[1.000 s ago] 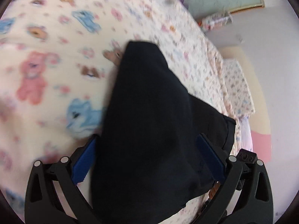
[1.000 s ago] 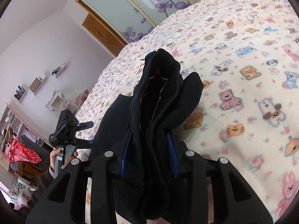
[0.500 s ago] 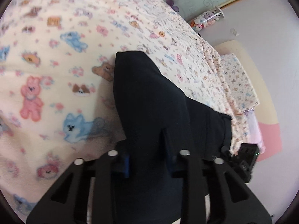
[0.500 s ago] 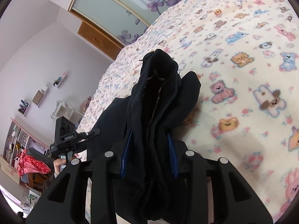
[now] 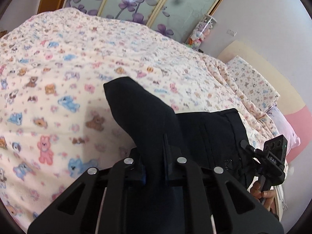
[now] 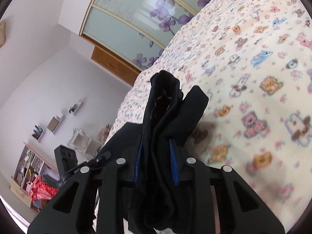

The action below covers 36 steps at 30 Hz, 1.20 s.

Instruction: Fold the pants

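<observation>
We are holding the black pants (image 5: 148, 117) in both tools, lifted over the bed. Our left gripper (image 5: 155, 165) is pinching a fold of the dark cloth, its jaws pressed close with the fabric bunched between them, and a blunt corner of the pants is sticking forward past the tips. Our right gripper (image 6: 156, 161) is clamping a thicker bundle of the pants (image 6: 167, 117), the blue pads squeezing several layers whose open edge is showing at the top.

To the left of the cloth in the left wrist view, the blanket (image 5: 58, 78) is lying broad and flat, and in the right wrist view it is spreading wide to the right. The rest of the pants is draping toward the bed's near edge, where the other tool (image 5: 273, 159) is showing, gripped by a hand (image 5: 263, 193).

The blanket is cream with printed bears and puppies. A pillow (image 5: 251, 81) is sitting at the headboard end. Sliding doors (image 5: 136, 2) with purple flowers are standing beyond the bed, and wall shelves (image 6: 56, 120) are hanging on the pale wall.
</observation>
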Motion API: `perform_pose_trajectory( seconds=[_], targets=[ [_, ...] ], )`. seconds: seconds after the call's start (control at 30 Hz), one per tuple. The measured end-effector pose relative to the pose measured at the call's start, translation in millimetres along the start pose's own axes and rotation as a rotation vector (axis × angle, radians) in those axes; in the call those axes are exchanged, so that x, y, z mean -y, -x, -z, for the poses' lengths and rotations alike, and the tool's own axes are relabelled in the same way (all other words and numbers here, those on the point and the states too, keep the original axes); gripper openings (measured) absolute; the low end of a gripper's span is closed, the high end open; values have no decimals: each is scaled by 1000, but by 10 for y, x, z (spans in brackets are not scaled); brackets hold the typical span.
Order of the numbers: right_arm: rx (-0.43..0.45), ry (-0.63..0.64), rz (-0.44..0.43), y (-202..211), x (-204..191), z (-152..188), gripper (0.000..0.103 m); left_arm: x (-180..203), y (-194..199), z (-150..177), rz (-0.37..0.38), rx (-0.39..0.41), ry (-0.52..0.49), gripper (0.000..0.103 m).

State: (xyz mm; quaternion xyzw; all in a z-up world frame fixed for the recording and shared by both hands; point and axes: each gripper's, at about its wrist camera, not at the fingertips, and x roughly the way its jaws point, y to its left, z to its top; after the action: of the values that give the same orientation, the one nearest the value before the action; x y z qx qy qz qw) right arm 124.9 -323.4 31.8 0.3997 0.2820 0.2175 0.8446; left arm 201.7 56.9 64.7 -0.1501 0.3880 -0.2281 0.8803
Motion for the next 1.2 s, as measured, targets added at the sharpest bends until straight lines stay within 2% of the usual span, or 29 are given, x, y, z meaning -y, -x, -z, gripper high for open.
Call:
perform_pose_trajectory(
  seconds=[0.2,0.33,0.43,0.53,0.63,0.7,0.77,0.83,0.9,0.93,0.97,1.0,1.03,1.07,1.1,1.2],
  targets=[
    [82,1,-30,-13,-5,-244,25,202,-25,-222,4,106,-49,11],
    [123,3,-27,-85,72,-413,25,306,-164,-355,-17,146,-100,11],
    [113,-34,28,-199,278,-435,25,188,-450,-362,-52,104,-80,12],
    [85,-51,166,-316,465,-401,25,-26,-734,-267,-123,49,-34,13],
    [73,-96,169,-312,532,-387,27,-267,-810,-190,-105,59,26,22],
    [72,-71,221,-311,477,-369,30,-310,-802,-177,-113,57,44,37],
    [72,-54,285,-294,432,-357,41,-323,-705,-184,-138,70,52,47],
    [133,-56,349,-142,391,-363,44,-344,-502,-217,-186,135,53,58],
    [221,-52,328,46,298,-390,44,-328,-279,-249,-218,207,53,70],
    [239,-41,290,92,239,-402,44,-272,-167,-269,-189,242,48,73],
    [231,-28,236,100,169,-410,44,-221,-109,-288,-139,251,43,81],
    [185,-17,166,44,88,-408,44,-171,-87,-301,-72,247,40,90],
    [151,-16,128,-21,47,-399,44,-89,-119,-318,4,221,40,91],
    [109,-16,89,-116,-3,-362,44,-44,-165,-328,31,197,40,92],
    [87,-13,83,-168,-31,-333,45,2,-237,-334,58,161,41,92],
    [44,12,92,-292,-80,-275,45,82,-495,-290,74,72,66,92]
  ],
)
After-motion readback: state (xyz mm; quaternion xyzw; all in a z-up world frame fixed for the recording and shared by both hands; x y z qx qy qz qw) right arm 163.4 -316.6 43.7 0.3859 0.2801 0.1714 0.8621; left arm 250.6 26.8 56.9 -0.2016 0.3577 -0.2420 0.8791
